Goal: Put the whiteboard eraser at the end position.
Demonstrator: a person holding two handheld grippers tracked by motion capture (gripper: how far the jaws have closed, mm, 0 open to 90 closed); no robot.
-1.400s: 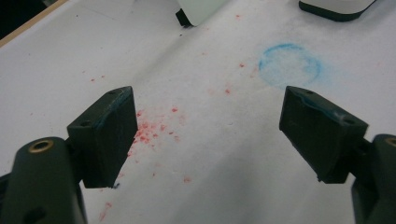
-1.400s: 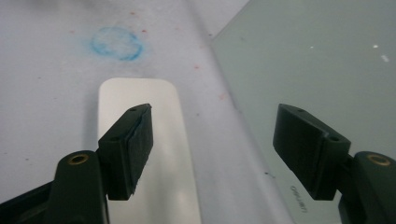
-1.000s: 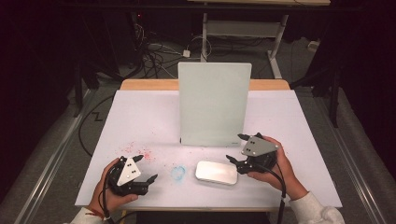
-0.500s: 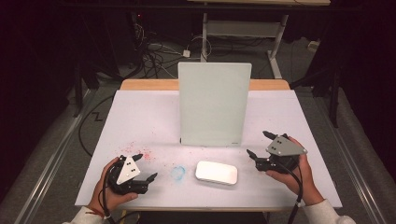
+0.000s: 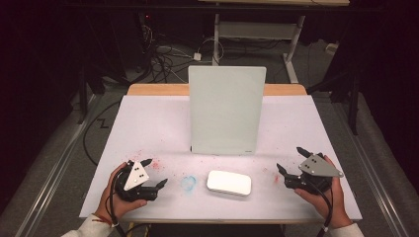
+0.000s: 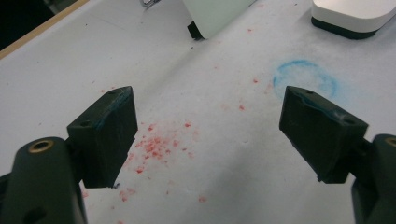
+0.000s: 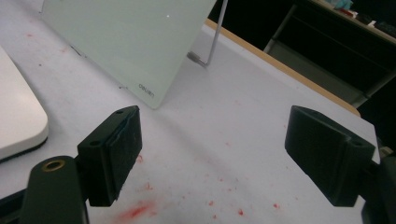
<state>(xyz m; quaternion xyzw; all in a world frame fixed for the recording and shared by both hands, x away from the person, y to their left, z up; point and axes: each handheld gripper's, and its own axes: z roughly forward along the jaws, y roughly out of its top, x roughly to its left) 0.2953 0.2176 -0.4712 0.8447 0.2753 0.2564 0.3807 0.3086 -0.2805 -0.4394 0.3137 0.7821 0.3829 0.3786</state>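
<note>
Both grippers released beside the white eraser

The right gripper (image 5: 291, 160) rests on the desk (image 5: 148, 123), jaws wide apart and empty. Just off its left jaw lies the white eraser (image 5: 229, 182), apart from it. Beyond stands the glass board (image 5: 226, 109), upright. The left gripper (image 5: 154, 173) is likewise released, a blue ring smudge (image 6: 306, 79) ahead of its right jaw

Lab/test setup: dark room w/ black surrounds, tangled cables on grey floor (image 5: 163, 54), metal-framed bench (image 5: 257, 29) behind, white paper-covered tabletop (image 5: 148, 128) stained w/ red and blue marker smudges, wood edge showing.
</note>
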